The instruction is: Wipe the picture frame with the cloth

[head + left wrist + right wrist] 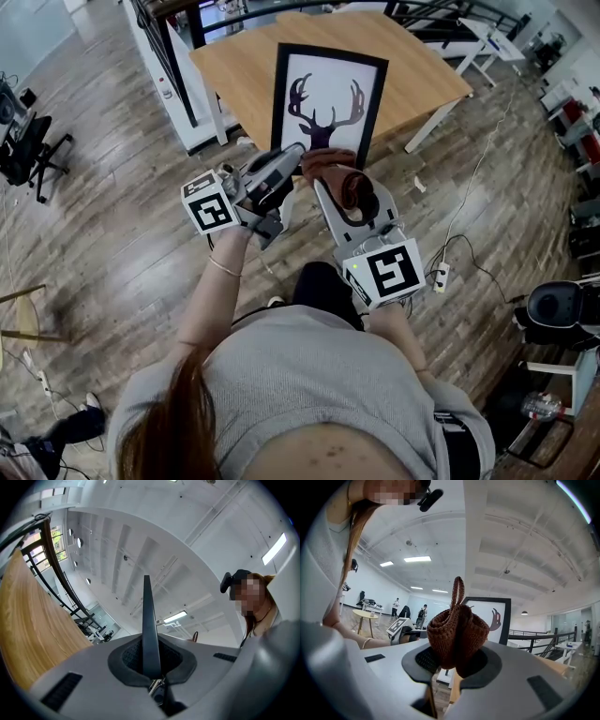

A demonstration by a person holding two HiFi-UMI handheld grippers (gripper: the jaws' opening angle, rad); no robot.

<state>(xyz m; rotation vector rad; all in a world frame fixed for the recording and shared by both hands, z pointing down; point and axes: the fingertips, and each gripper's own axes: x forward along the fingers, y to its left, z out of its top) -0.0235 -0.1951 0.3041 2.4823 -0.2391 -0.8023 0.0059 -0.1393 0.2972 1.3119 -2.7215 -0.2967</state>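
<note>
One frame (327, 92), one brown cloth (348, 184)

The picture frame (328, 98) stands upright at the worktop's (422, 66) near edge and walls off its middle. The frame's face is open above the left gripper (296, 152), clamped on its lower left edge, and above the cloth (323, 159), bunched in the right gripper's (345, 187) jaws just before its bottom rail. Bare wood runs free toward both side edges. A black railing (183, 66) borders the far left corner.
</note>
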